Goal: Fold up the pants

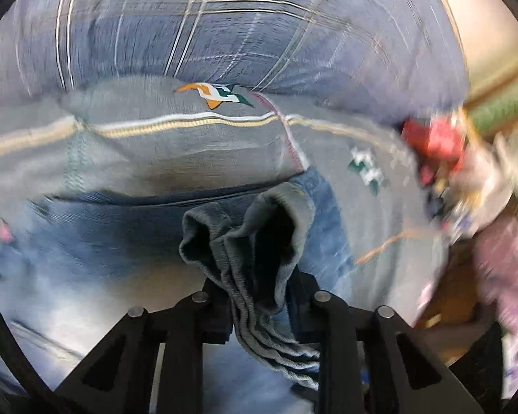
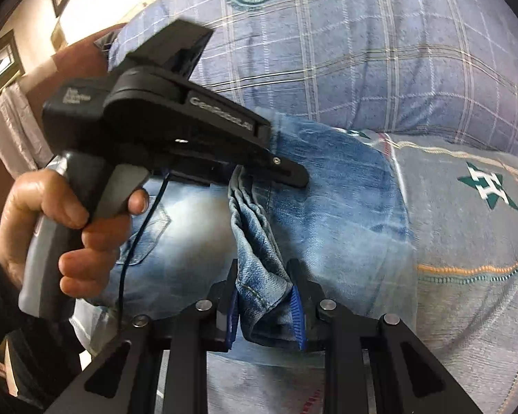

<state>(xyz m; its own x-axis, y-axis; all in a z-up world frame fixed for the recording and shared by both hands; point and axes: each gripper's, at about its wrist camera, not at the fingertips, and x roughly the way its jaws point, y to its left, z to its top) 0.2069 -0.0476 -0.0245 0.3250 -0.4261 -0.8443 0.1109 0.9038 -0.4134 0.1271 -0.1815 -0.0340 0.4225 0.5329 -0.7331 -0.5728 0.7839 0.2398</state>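
Note:
Faded blue jeans lie spread on a bed. In the right wrist view my right gripper is shut on a bunched fold of denim, with blue pads pressing its sides. Further along the same fold, a hand holds my left gripper, whose tips pinch the cloth. In the blurred left wrist view, my left gripper is shut on a gathered hem of the jeans that stands up between the fingers.
Under the jeans lie a grey blanket with star motifs and a blue plaid cover. A blurred heap of red and pink things sits at the bed's right edge. Framed pictures hang on the wall at left.

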